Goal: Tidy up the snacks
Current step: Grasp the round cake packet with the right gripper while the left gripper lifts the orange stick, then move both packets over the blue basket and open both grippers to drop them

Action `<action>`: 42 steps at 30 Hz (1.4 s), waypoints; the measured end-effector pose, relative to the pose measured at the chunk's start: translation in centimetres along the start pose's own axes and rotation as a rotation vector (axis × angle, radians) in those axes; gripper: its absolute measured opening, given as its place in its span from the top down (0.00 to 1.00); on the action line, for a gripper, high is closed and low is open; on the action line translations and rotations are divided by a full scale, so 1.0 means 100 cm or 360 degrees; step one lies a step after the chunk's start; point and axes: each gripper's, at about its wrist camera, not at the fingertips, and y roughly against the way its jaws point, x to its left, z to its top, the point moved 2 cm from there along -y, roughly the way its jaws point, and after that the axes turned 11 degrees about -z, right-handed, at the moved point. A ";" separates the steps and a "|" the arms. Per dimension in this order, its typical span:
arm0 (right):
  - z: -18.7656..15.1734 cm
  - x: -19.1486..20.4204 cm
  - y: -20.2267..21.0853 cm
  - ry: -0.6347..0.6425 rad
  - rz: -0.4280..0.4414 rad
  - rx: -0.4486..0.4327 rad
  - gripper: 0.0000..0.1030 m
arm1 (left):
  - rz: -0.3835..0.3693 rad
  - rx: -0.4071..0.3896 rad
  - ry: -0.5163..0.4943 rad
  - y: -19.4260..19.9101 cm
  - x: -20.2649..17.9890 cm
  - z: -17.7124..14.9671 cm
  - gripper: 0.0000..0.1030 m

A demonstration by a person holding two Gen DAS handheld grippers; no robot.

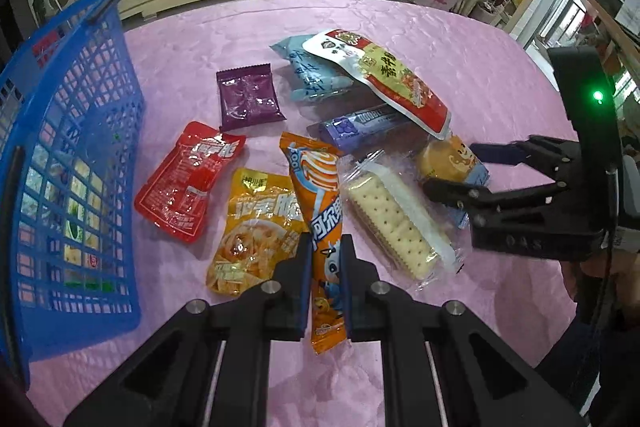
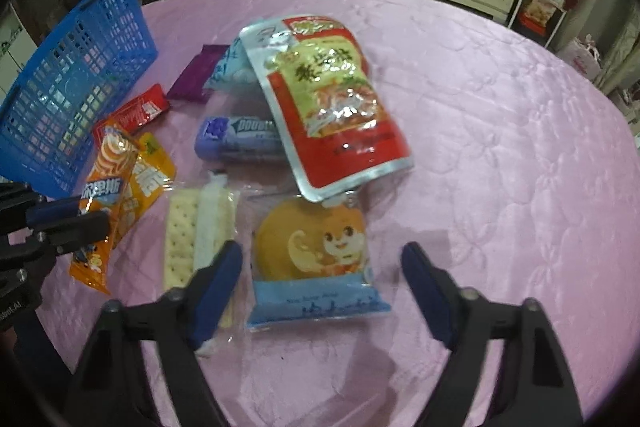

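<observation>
Left gripper (image 1: 327, 259): fingers squeezed tight on the long orange candy pack (image 1: 322, 227), one finger on each side of it.
Long orange candy pack: between the left fingers, lying on the pink tablecloth (image 1: 460, 39), top end pointing away past the fingertips.
Yellow noodle snack bag (image 1: 256, 227): just left of the left fingers, touching the orange pack.
Cracker pack (image 1: 396, 223): just right of the left fingers, see-through wrap, flat on the cloth.
Red snack pouch (image 1: 188, 179): left of the yellow bag, farther out from the fingertips.
Right gripper (image 2: 322, 287): fingers spread wide, holding nothing.
Round cake pack (image 2: 316, 259): between the right fingers, blue strip on its near end, squirrel picture on top; cannot tell if a finger touches it.
Purple gum pack (image 2: 236, 139): past the right fingertips, partly under the big pouch.
Big red and silver pouch (image 2: 328, 99): ahead of the right fingers, lying over the gum pack and a light blue pack (image 1: 312, 71).
Dark purple packet (image 1: 248, 99): far ahead of the left fingers, on its own.
Blue basket (image 1: 76, 155): far left of the left fingers, some snacks showing through its holes.
</observation>
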 end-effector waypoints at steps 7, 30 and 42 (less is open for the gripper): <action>-0.004 0.003 0.009 0.0023 -0.0002 -0.0037 0.43 | -0.0031 -0.0035 -0.0044 0.010 -0.005 -0.003 0.89; 0.022 0.063 0.163 -0.0002 0.0159 -0.0413 0.43 | -0.0107 -0.0325 -0.0254 0.131 -0.004 -0.007 0.89; 0.077 0.128 0.202 0.0097 0.0256 -0.0568 0.43 | -0.0017 -0.0456 -0.0263 0.204 0.058 0.009 0.89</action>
